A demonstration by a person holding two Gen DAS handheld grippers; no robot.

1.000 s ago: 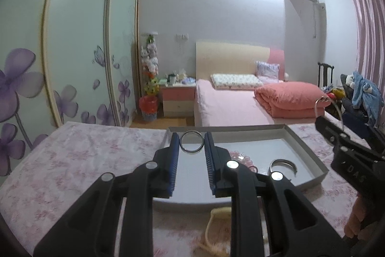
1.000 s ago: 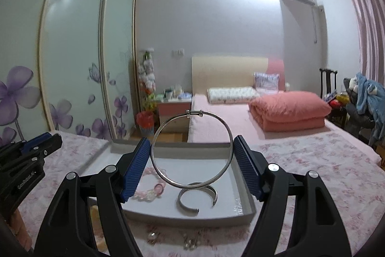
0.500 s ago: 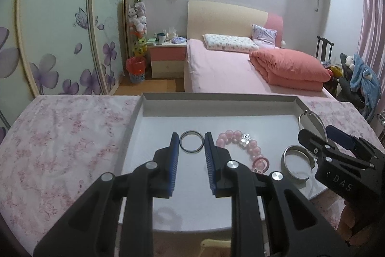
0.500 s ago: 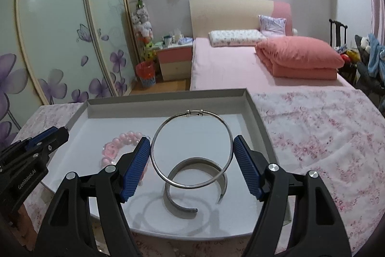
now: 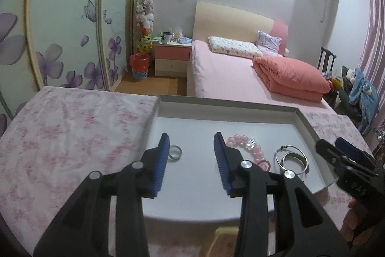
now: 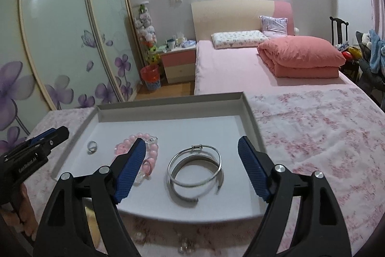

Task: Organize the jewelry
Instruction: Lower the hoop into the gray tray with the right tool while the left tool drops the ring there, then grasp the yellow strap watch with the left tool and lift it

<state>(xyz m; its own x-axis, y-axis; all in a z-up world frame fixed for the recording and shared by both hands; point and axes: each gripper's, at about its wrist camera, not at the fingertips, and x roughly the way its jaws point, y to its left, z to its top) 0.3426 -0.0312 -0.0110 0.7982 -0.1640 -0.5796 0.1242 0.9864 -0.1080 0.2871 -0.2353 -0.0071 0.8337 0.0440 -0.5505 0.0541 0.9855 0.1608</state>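
A grey tray (image 5: 226,105) (image 6: 168,100) lies on the floral cloth. My left gripper (image 5: 191,143) hangs over it, its jaws opening with nothing pressed between them. The small silver ring (image 5: 176,153) (image 6: 92,146) lies on the tray floor just beside the left fingertip. My right gripper (image 6: 192,143) is open too, jaws still widening. Below it, the thin silver bangle (image 6: 199,148) (image 5: 285,147) rests flat on top of an open silver cuff (image 6: 182,195) (image 5: 305,163), untouched. A pink bead bracelet (image 5: 243,143) (image 6: 154,151) lies between ring and bangle.
The floral tablecloth (image 6: 312,136) spreads around the tray. A few small clear pieces (image 6: 185,247) and a beige item (image 5: 223,230) sit near the table's front edge. Beyond the table stand a pink bed (image 5: 228,74) and a flowered wardrobe (image 5: 60,28).
Both grippers dipped toward the tray and let go. The ring left the left jaws and now lies on the tray. The bangle dropped from the right jaws onto the cuff.
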